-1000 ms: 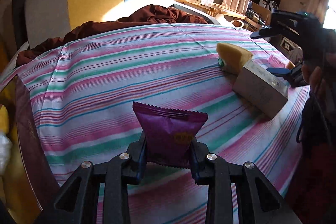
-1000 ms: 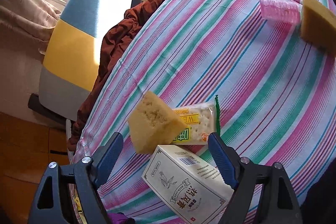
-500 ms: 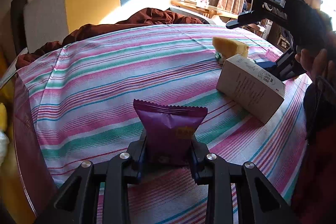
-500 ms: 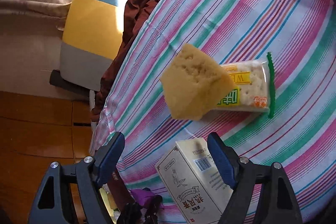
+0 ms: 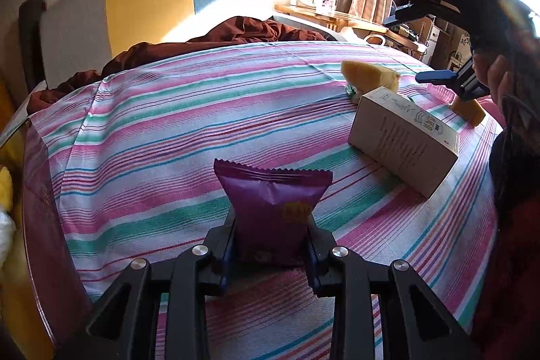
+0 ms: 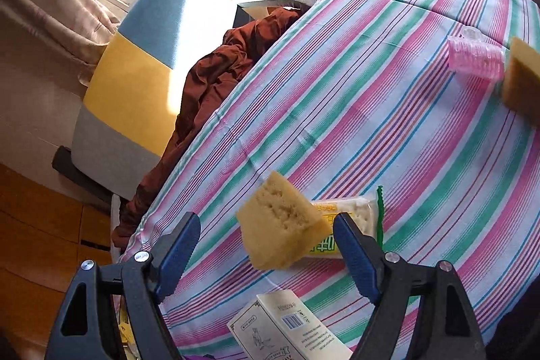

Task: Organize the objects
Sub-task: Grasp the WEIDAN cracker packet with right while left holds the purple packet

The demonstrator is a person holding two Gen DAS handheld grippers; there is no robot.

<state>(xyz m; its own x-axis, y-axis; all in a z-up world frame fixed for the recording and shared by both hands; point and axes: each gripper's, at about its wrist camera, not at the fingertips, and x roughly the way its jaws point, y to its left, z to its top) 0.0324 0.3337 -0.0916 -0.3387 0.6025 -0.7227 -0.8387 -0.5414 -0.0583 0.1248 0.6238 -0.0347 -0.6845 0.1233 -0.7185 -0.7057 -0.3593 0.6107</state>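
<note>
Here, nearest my left camera, the left hand-held gripper (image 5: 270, 245) is clenched on one purple packet (image 5: 271, 208). The packet stands upright between the pads, its long axis running up and down, the serrated top edge uppermost, above the near part of the striped cloth (image 5: 168, 130) on the desk.

Further out to the right lies one white box (image 5: 403, 140), flat on the cloth, its long axis running diagonally from the near right toward the far left. From my right camera the same box (image 6: 287, 329) shows at the bottom edge, barcode end up.

Beyond the box sits one sponge (image 5: 369, 78), a yellow wedge, and in the right view that sponge (image 6: 281, 230) rests partly on one cracker pack (image 6: 347, 225), which lies flat with its green sealed edge toward the right. My right hand-held gripper (image 6: 266, 245) is released, jaws wide, hovering over the sponge and box with nothing between the pads that they press. In the left view that right gripper (image 5: 435, 46) is up at the far right, with a hand (image 5: 499, 80) behind it.

Further still, I count one pink roller (image 6: 476, 61) and just beside it a second sponge (image 6: 521, 80) at the frame edge; whether they touch I cannot tell. Past the desk lie a brown cloth (image 5: 236, 31) and a sofa (image 5: 145, 2).
</note>
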